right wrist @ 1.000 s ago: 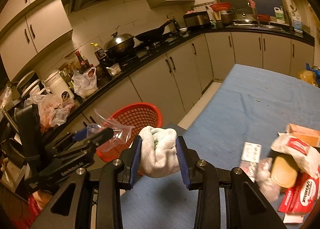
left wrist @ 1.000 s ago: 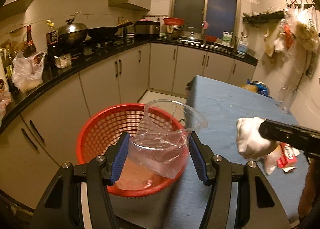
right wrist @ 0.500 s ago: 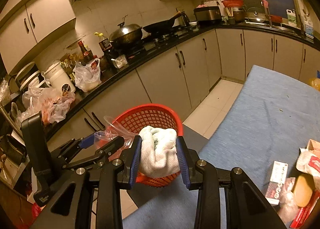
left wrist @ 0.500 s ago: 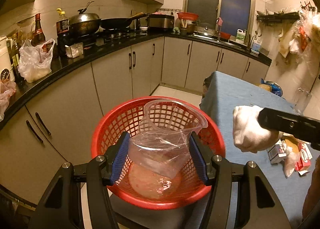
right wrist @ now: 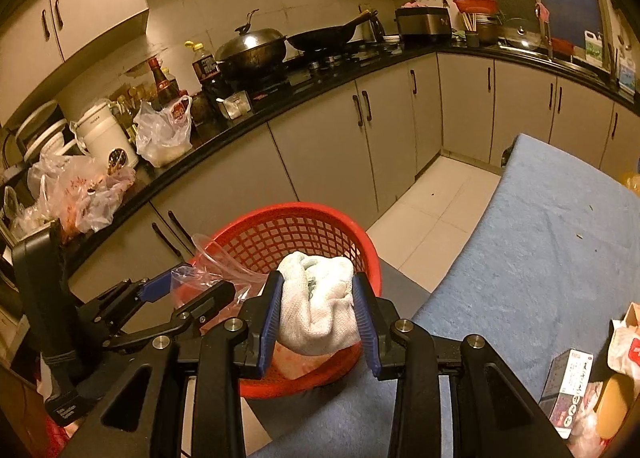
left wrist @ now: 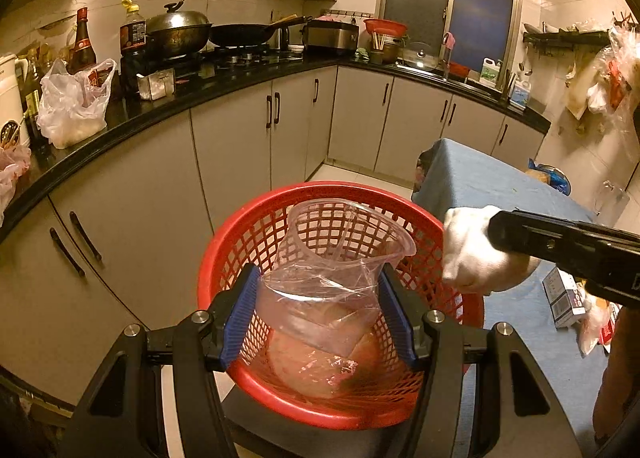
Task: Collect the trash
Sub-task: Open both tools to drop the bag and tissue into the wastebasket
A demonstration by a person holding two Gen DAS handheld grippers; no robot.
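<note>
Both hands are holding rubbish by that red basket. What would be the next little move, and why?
Probably open the left gripper and let the crumpled clear cup drop: it already hangs over the red basket. The right gripper, holding the white wad, sits nearer the rim and may need to come further in.

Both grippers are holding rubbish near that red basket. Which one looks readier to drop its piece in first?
Probably the left. The left gripper holds the crumpled clear plastic cup directly over the red basket opening. The right gripper holds its white wad nearer the basket's table-side rim.
</note>
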